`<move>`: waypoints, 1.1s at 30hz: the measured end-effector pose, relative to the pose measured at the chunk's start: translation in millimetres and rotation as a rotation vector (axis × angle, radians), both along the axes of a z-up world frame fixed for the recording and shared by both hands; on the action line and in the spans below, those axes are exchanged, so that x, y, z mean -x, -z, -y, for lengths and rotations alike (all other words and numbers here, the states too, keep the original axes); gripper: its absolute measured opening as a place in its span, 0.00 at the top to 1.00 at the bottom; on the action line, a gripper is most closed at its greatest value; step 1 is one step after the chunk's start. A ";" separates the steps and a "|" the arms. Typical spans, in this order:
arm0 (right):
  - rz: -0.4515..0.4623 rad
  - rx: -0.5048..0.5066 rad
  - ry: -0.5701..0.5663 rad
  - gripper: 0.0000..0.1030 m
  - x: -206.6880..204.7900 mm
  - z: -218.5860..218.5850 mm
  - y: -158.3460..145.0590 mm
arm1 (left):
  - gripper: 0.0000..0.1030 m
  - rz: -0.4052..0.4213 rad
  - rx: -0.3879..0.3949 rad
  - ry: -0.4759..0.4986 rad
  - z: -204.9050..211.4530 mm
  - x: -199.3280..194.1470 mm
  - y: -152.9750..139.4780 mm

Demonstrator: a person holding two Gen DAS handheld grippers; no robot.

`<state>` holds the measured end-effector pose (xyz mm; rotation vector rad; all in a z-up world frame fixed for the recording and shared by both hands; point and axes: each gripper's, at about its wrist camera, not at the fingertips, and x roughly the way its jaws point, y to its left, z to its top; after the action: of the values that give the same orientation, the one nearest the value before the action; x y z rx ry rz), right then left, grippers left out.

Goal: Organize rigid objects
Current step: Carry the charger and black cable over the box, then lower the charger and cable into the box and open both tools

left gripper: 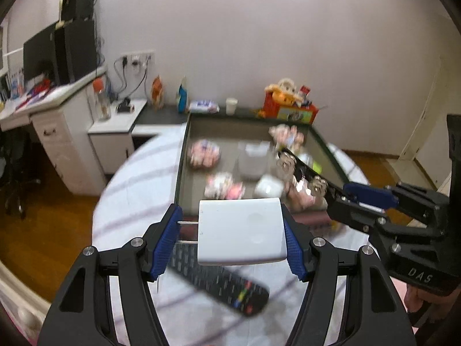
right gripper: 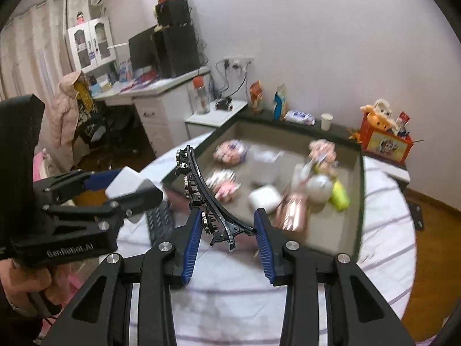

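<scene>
A white plug adapter [left gripper: 245, 239] with two metal prongs on its left side sits between the blue pads of my left gripper [left gripper: 230, 225], which is shut on it above the table. My right gripper [right gripper: 227, 230] is shut on the base of a black hair clip [right gripper: 198, 184] studded with rhinestones, its long end pointing up and away. In the left wrist view the right gripper [left gripper: 345, 199] comes in from the right, with the hair clip [left gripper: 302, 173] hanging over the tray. In the right wrist view the left gripper [right gripper: 124, 190] and its adapter [right gripper: 126, 180] are at the left.
A black remote [left gripper: 222, 282] lies on the striped tablecloth under the adapter. The dark-rimmed tray [left gripper: 181, 167] holds pink packets [left gripper: 203, 155], a white case [right gripper: 263, 197], a rose-gold item [right gripper: 291, 212] and a yellow-green item [right gripper: 340, 194]. A paper cup [left gripper: 231, 105] and an orange toy box [left gripper: 291, 109] stand behind it.
</scene>
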<state>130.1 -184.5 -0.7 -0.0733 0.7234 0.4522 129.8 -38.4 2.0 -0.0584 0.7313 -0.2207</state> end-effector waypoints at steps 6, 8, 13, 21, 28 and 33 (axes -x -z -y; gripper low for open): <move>0.030 0.000 0.056 0.64 -40.1 18.1 -20.8 | 0.36 0.030 -0.014 0.015 12.4 -50.8 -19.6; 0.017 0.000 0.083 0.64 -59.9 25.1 -18.8 | 0.36 0.023 -0.021 0.023 18.6 -68.6 -17.8; -0.048 0.011 0.141 0.64 -110.1 36.9 5.1 | 0.36 -0.035 -0.048 0.037 34.4 -116.2 3.8; -0.130 0.043 0.168 0.64 -162.9 39.4 35.1 | 0.36 -0.127 -0.077 0.054 49.9 -155.4 42.9; -0.175 0.099 0.158 0.63 -180.1 28.8 53.3 | 0.34 -0.152 -0.108 0.050 54.7 -163.7 52.9; -0.167 0.116 0.172 0.60 -178.2 25.5 52.2 | 0.10 -0.125 -0.121 0.024 51.5 -160.0 47.1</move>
<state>308.4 -210.0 -52.8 -0.0822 0.9119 0.2537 289.9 -89.9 -45.1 0.0522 0.8684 -0.1970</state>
